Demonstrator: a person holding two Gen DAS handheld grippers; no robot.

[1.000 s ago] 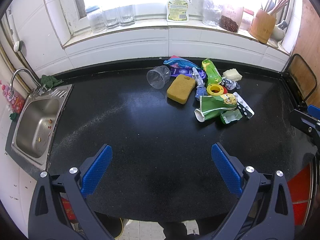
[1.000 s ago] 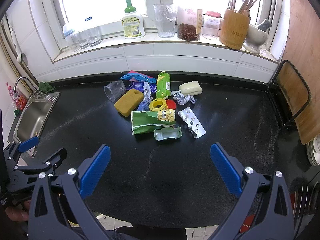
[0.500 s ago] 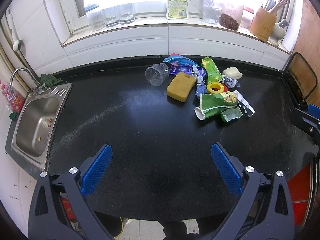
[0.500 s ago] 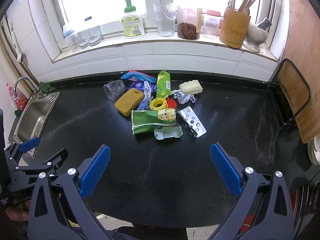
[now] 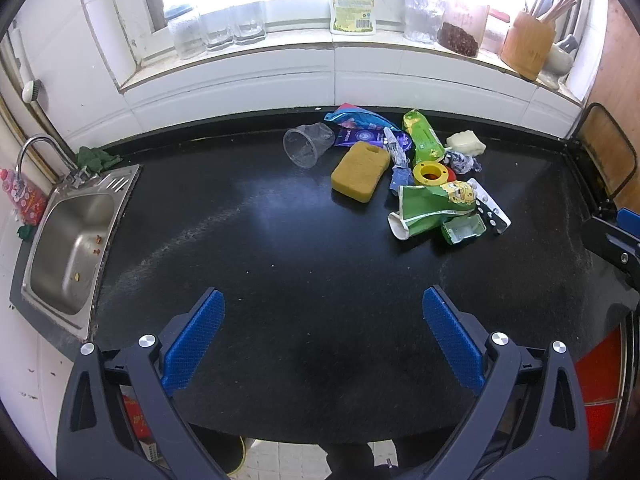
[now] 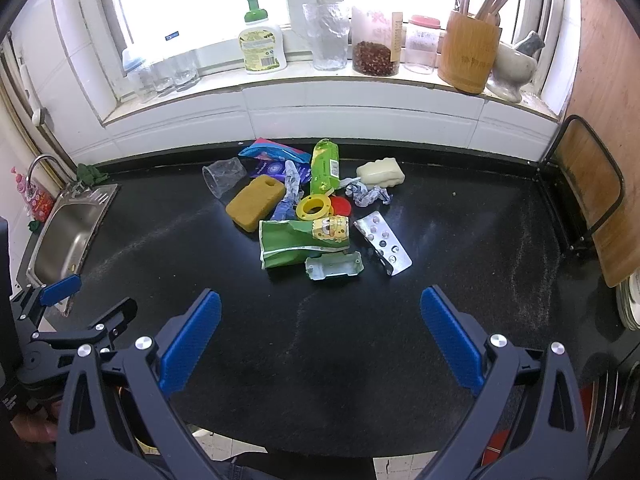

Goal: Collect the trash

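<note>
A heap of trash lies toward the back of the black counter: a clear plastic cup, a yellow sponge, a green snack bag, a yellow tape ring, a pill blister sheet, a green wrapper and a crumpled pale lump. The left wrist view shows the same cup, sponge and snack bag. My left gripper and right gripper both hang open over the front of the counter, well short of the heap, holding nothing.
A steel sink with a tap sits at the counter's left end. The windowsill holds a soap bottle, glasses, jars and a wooden utensil holder. A cutting board in a black rack stands at the right. Something red lies below the counter's right edge.
Both views have shifted only slightly; the trash heap sits a little farther up in the left wrist view. Both grippers stay open and nothing has been touched.
</note>
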